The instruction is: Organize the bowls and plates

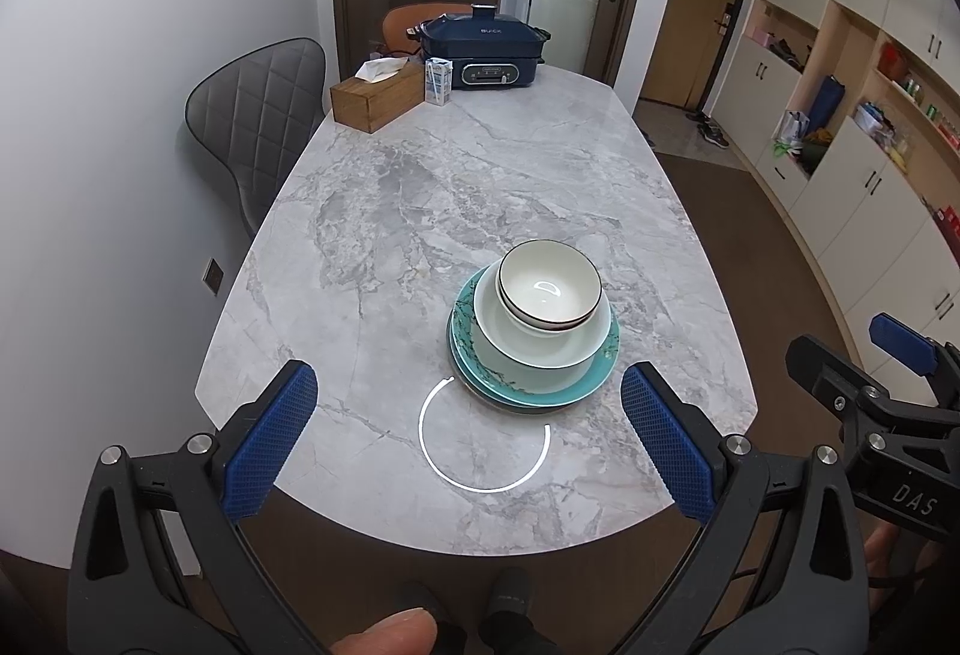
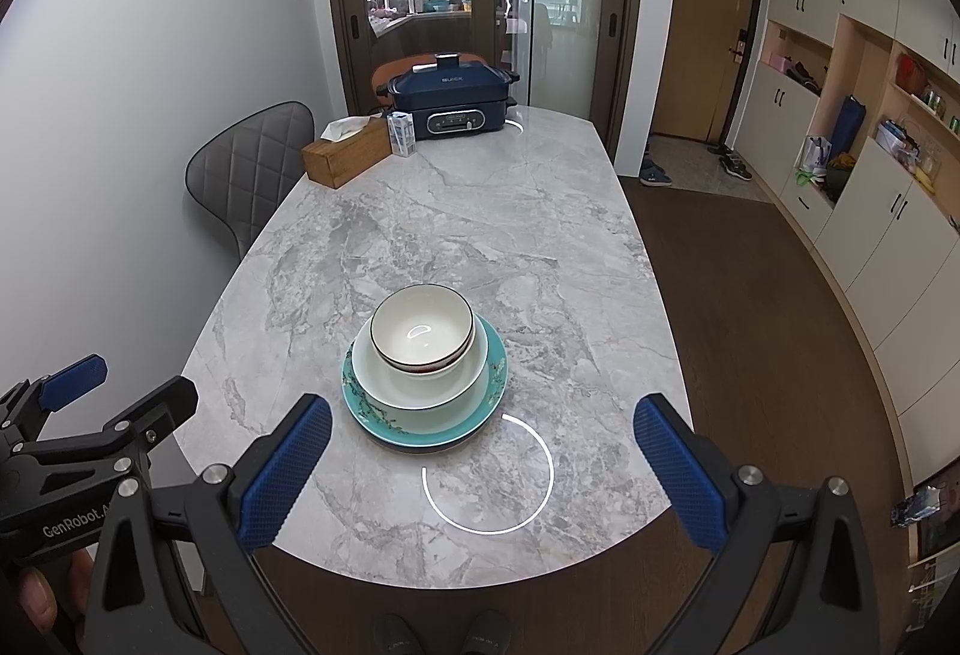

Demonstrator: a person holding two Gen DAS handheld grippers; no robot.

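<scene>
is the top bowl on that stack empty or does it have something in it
Empty. The white dark-rimmed bowl shows a bare glossy inside with only a light reflection, in both wrist views.

"GenRobot" marks the left tongs [image 2: 60, 517] ("DAS" on the right tongs [image 1: 915, 499]).

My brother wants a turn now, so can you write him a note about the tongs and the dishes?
Left tongs: open, empty, held back at the near table edge.
Right tongs: open, empty, same spot.
Dishes: one pile near the front of the marble table. Teal plate at the bottom, wide white bowl on it, small dark-rimmed bowl on top, seemingly two nested.
Done: everything looks stacked.
Left: probably nothing; maybe check the pile, which sits slightly off-centre.
</scene>
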